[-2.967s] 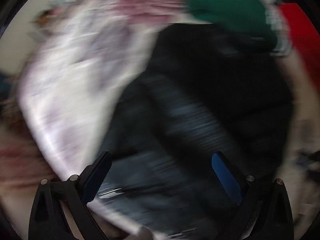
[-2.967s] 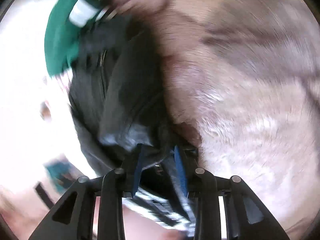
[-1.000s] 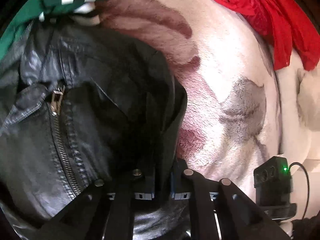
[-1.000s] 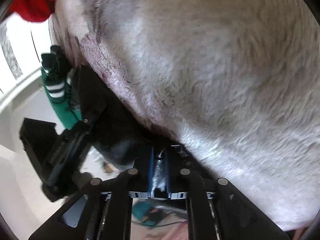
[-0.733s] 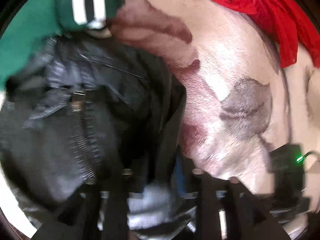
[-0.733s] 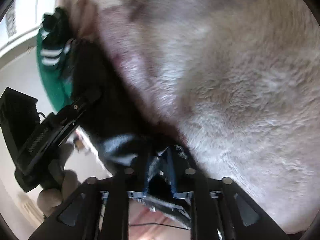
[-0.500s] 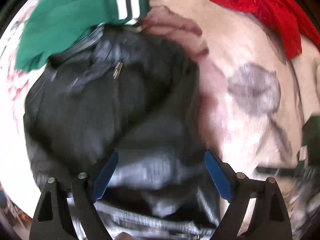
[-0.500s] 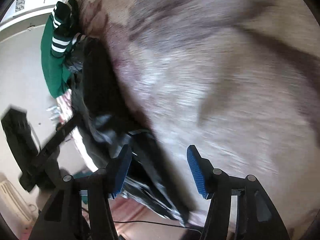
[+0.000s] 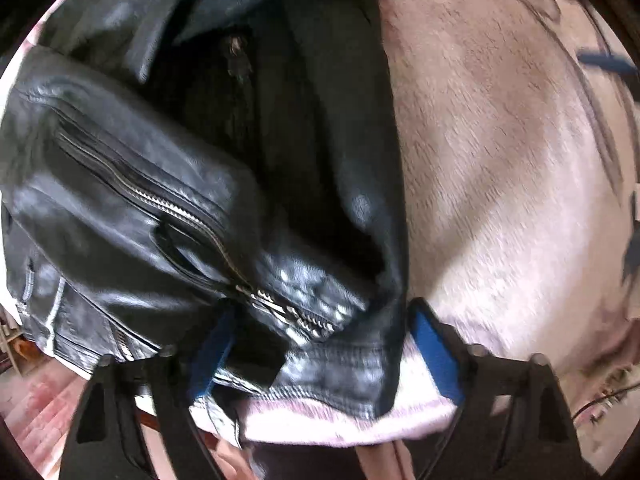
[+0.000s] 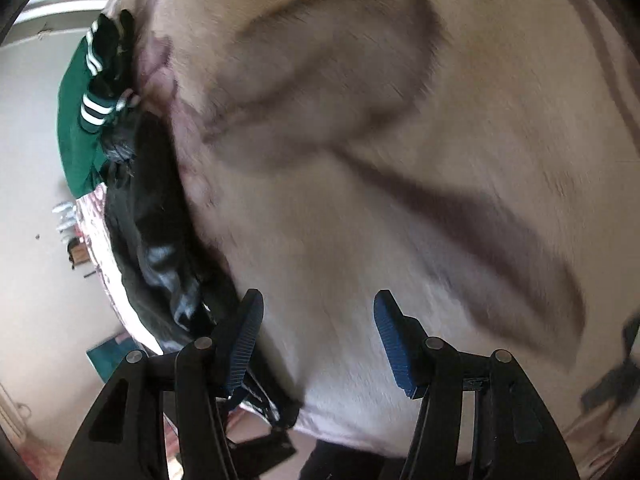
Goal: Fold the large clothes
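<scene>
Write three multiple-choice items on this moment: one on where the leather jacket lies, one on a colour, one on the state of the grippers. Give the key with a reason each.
1. Where does the black leather jacket lie?
A. on the fleece blanket
B. on a hanger
C. in a drawer

2. What colour is the striped-cuff garment beyond the jacket?
A. yellow
B. green
C. orange

3. How do the left gripper and right gripper stand?
A. both shut on the jacket
B. only the left open
C. both open

Key:
1 A, the jacket is spread over the pale fleece.
2 B, green cloth with white-striped black cuffs shows in the right wrist view.
3 C, each pair of blue pads stands wide apart, clamping nothing.
</scene>
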`<state>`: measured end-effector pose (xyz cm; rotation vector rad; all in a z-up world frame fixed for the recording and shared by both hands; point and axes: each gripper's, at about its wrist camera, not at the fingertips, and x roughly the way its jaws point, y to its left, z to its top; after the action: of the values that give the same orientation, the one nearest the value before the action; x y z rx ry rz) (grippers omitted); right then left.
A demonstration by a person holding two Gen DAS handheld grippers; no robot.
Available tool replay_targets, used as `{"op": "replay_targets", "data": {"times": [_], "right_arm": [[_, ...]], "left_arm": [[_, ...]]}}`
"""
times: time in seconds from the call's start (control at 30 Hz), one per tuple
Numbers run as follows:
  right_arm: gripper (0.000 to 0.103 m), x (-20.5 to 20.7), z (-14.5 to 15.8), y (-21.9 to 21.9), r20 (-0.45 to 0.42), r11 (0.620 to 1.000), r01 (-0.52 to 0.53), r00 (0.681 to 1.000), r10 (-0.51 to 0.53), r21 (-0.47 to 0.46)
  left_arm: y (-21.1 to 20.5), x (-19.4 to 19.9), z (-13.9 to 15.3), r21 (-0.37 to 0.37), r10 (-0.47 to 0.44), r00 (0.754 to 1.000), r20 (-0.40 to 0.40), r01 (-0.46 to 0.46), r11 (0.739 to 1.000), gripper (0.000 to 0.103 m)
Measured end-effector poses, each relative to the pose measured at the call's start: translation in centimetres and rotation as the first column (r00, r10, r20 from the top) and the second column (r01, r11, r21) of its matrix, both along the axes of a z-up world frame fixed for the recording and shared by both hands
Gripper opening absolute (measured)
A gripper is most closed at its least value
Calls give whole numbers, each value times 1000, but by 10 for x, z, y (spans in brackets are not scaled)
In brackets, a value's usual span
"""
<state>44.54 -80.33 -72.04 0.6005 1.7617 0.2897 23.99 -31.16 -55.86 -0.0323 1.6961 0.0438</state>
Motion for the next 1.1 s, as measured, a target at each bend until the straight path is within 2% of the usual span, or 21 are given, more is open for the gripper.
{"op": "replay_targets", "data": {"times": [0.03,0.1,0.13,0.23,0.37,0.53,0.57,0.6,0.63,0.67,0.7,0.73,0.83,0.87,1.0,1.1], "right_arm": [[60,16,1,7,25,1000,-23,999,23,10],[60,44,1,23,71,997,-57,996,54,41],[60,58,1,32,88,995,-76,994,71,61],[60,102,-5,65,129,983,-111,987,92,144],[60,146,-27,107,120,960,-131,987,104,246],[60,155,-49,142,55,930,-152,988,142,335],[57,154,-49,148,60,922,-155,988,143,355],[37,152,-46,155,73,919,-168,986,152,355],[17,151,-42,163,86,925,-192,981,173,329],[17,149,-35,169,105,932,-211,977,188,293],[12,148,-27,174,121,935,-227,972,201,274],[10,148,-18,177,129,938,-239,969,212,251],[9,149,23,200,169,929,-303,948,271,210],[9,148,45,214,191,915,-353,929,318,195],[9,146,99,274,231,869,-474,870,436,143],[9,135,126,339,232,832,-544,828,510,112]], "left_arm": [[3,1,3,8,16,1000,24,-16,1000,58],[7,1,7,3,40,998,50,-40,999,48],[9,-2,13,-6,51,996,73,-51,999,37],[13,-12,29,-14,58,990,127,-57,998,25],[33,-22,50,-69,123,979,163,-113,991,17],[61,-31,78,-115,169,964,203,-148,982,16],[64,-33,82,-124,173,963,206,-150,981,16],[71,-37,85,-132,176,962,210,-150,980,16],[84,-44,90,-139,184,959,214,-156,978,16],[101,-41,89,-150,193,958,213,-163,975,16],[105,-44,94,-163,208,954,217,-175,971,16],[96,-52,105,-171,222,949,224,-186,968,16],[117,-70,126,-208,272,932,238,-225,952,15],[123,-71,131,-224,291,926,239,-239,945,15],[167,-90,160,-268,372,892,255,-304,914,15],[210,-102,172,-292,439,860,258,-364,884,15]]}}
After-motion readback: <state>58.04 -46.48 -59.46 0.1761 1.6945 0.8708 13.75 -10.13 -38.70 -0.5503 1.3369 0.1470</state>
